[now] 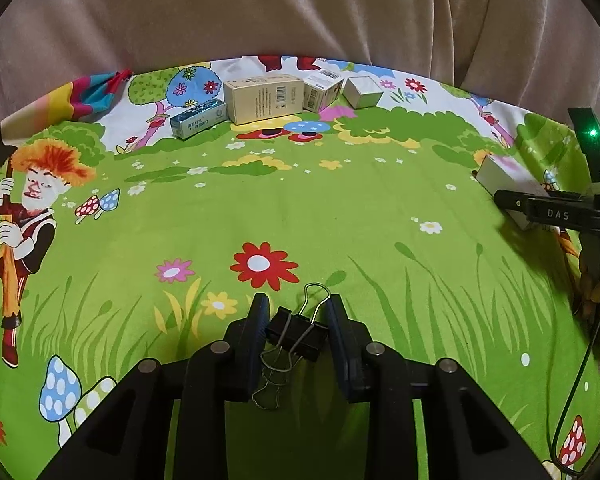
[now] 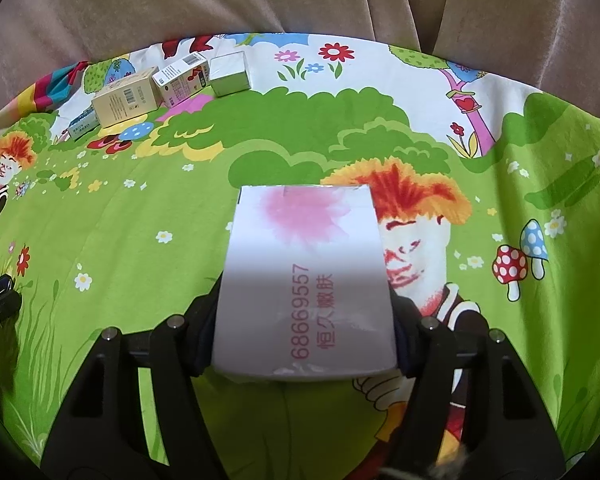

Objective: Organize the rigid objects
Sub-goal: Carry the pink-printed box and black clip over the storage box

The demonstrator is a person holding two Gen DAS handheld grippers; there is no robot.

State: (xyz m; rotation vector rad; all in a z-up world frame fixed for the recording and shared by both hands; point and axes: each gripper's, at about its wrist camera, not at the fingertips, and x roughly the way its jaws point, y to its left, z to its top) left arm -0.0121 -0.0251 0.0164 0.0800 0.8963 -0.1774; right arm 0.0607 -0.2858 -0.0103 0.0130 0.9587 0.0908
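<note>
My left gripper (image 1: 297, 310) is shut on a black binder clip (image 1: 296, 338) with wire handles, held low over the cartoon cloth. My right gripper (image 2: 304, 336) is shut on a white box with a pink flower and red print (image 2: 304, 280); most of its fingers are hidden behind the box. That box and the right gripper also show at the right edge of the left wrist view (image 1: 512, 184). A row of boxes stands at the far edge: a blue-white box (image 1: 198, 120), a tan box (image 1: 266, 98), a white barcode box (image 1: 322, 90) and a grey-white cube box (image 1: 362, 92).
The colourful cartoon cloth (image 1: 300, 208) covers the surface. A beige velvet backrest (image 1: 300, 8) rises behind the row of boxes. A bunched striped corner of cloth (image 1: 96, 92) lies at the far left. A cable (image 1: 572, 392) hangs at the right.
</note>
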